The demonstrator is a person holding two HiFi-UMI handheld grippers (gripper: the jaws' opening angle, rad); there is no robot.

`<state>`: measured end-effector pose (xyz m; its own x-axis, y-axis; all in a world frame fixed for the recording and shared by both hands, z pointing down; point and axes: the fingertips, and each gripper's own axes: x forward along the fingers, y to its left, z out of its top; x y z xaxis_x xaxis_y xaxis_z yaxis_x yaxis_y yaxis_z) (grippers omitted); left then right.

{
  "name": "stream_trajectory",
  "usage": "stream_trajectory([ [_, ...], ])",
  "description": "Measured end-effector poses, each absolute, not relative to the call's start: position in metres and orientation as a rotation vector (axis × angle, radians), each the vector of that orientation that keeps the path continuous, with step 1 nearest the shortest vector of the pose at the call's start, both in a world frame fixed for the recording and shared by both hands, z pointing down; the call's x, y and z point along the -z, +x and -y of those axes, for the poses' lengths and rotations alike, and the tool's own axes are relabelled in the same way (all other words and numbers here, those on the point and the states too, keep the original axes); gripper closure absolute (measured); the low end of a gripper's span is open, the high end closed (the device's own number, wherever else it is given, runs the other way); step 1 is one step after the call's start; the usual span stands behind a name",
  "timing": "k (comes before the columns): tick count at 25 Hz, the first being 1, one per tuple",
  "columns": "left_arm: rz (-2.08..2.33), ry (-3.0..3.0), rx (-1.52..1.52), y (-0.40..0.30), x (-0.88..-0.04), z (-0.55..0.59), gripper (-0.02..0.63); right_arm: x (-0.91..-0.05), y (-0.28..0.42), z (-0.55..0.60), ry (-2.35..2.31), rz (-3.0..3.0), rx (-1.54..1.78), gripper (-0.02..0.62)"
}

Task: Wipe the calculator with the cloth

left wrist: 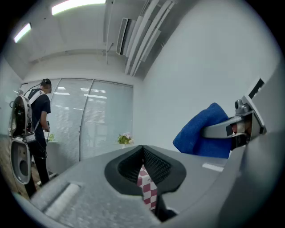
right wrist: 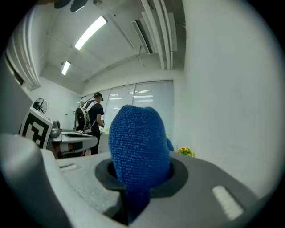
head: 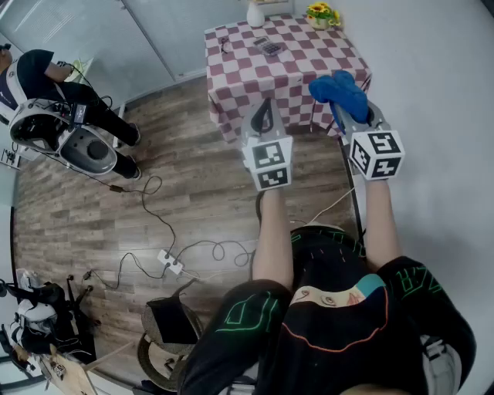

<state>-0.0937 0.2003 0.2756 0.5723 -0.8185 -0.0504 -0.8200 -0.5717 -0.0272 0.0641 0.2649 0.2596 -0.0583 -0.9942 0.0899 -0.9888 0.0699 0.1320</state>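
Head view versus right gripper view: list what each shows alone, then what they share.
Only the head view: the calculator on the checkered table, the white vase, cables on the wooden floor. Only the right gripper view: ceiling strip lights, and a close look at the right gripper with jaws shut on the blue cloth. Both: the blue cloth, the yellow flowers, a person in dark clothes.

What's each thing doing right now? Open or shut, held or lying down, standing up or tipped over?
left gripper: shut, nothing in it, short of the table.
right gripper: shut on the cloth.
cloth: bunched up, pinched in the right gripper, off the table.
calculator: lying flat on the table, nothing touching it.
vase: standing upright at the table's far edge.
flower pot: upright at the far corner.
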Motion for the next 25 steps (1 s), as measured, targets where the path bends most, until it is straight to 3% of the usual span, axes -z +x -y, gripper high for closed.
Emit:
stream_trajectory([
  [14, -1.400, -2.806, -0.042, -0.098, -0.288, -0.189, 0.597, -0.276, 0.079, -0.258, 2.135, 2.086, -0.053, 0.500],
  [25, -1.632, -2.804, -0.055, -0.146, -0.318, -0.157, 0.597, -0.283, 0.059, -0.218, 2.047, 2.085, -0.069, 0.499],
])
